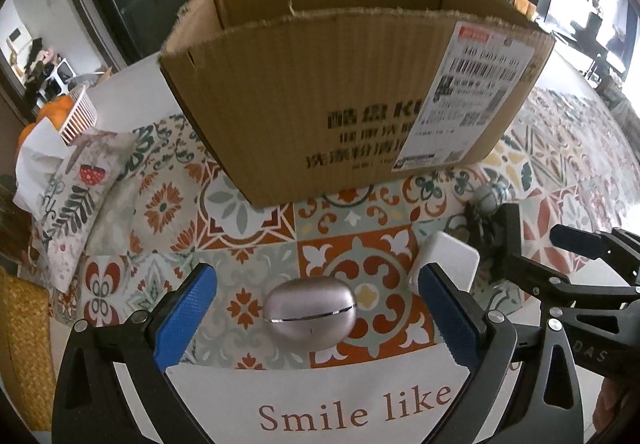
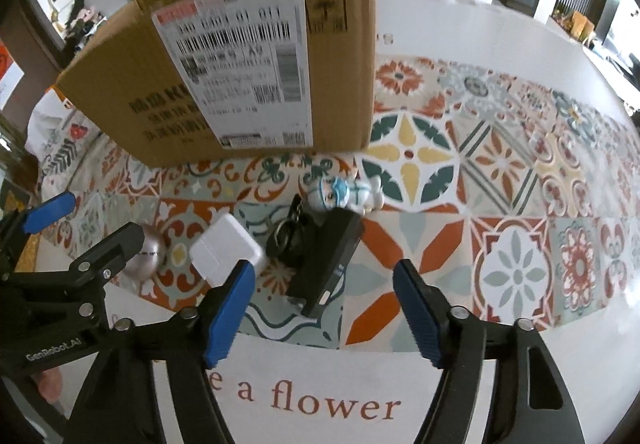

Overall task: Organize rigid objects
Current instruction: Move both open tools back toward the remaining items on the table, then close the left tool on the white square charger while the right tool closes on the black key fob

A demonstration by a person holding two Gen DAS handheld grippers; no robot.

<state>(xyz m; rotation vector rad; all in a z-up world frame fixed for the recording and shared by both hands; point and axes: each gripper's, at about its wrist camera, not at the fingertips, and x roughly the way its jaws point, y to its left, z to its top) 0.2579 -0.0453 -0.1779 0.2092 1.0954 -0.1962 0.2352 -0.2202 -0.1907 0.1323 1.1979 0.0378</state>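
Lying dead ahead between my left gripper's (image 1: 316, 320) wide-open, empty fingers, the oval earbud case (image 1: 310, 318) rests on the patterned tablecloth (image 1: 240, 203), long axis crosswise to the fingers. My right gripper (image 2: 324, 308), likewise open and empty, faces the black device (image 2: 326, 264); beyond stands the cardboard box (image 1: 320, 91).

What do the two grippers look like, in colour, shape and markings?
Both the left gripper and the right gripper have black frames with silver screws and flat blue textured pads. White "GenRobot.AI" lettering marks the left one's body. No cables or sleeves show.
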